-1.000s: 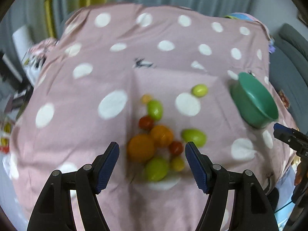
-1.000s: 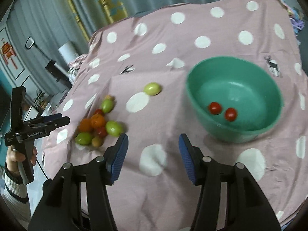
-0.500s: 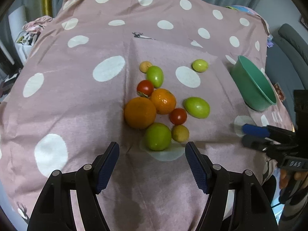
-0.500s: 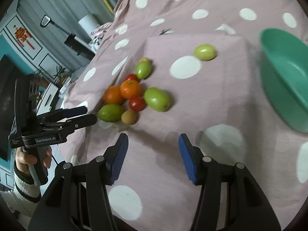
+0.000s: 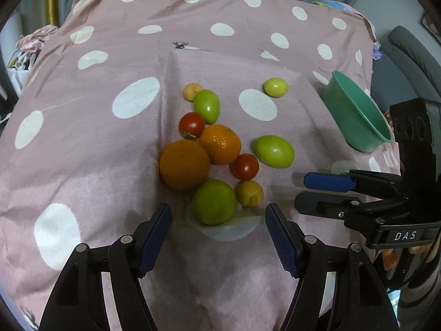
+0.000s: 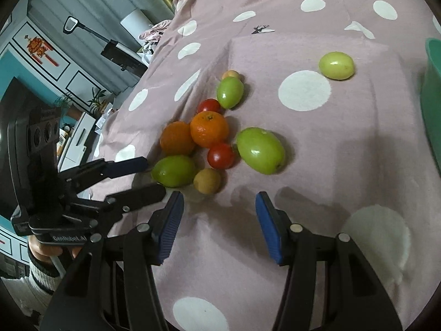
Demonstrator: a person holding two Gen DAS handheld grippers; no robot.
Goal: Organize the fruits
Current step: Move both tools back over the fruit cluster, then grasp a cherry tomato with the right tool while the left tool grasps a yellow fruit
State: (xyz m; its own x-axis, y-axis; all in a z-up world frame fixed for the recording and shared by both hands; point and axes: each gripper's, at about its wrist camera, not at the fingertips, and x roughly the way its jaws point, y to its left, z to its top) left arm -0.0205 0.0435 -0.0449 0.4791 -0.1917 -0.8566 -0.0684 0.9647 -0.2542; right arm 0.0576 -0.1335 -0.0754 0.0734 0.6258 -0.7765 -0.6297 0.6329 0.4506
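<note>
A cluster of fruit lies on the pink dotted cloth: two oranges point(image 5: 184, 164) point(image 5: 220, 144), two red tomatoes point(image 5: 244, 166), green fruits point(image 5: 214, 205) point(image 5: 273, 151) and a small yellow-brown fruit point(image 5: 249, 193). One green fruit point(image 5: 276, 87) lies apart, toward the green bowl point(image 5: 355, 115). My left gripper point(image 5: 218, 234) is open just short of the nearest green fruit. My right gripper point(image 6: 217, 220) is open, near the small yellow-brown fruit point(image 6: 207, 181), and shows from the side in the left wrist view point(image 5: 314, 190). The bowl's edge point(image 6: 432, 88) shows at right.
The pink cloth with white dots point(image 5: 82, 127) covers a raised surface and drops off at its edges. A grey chair point(image 5: 413, 55) stands beyond the bowl. Cabinets and a stand point(image 6: 82, 44) are on the left in the right wrist view.
Both grippers have closed in on the fruit cluster, which looks larger. The right gripper swung left from the bowl, which slid to the frame's right edge. Both stay open.
</note>
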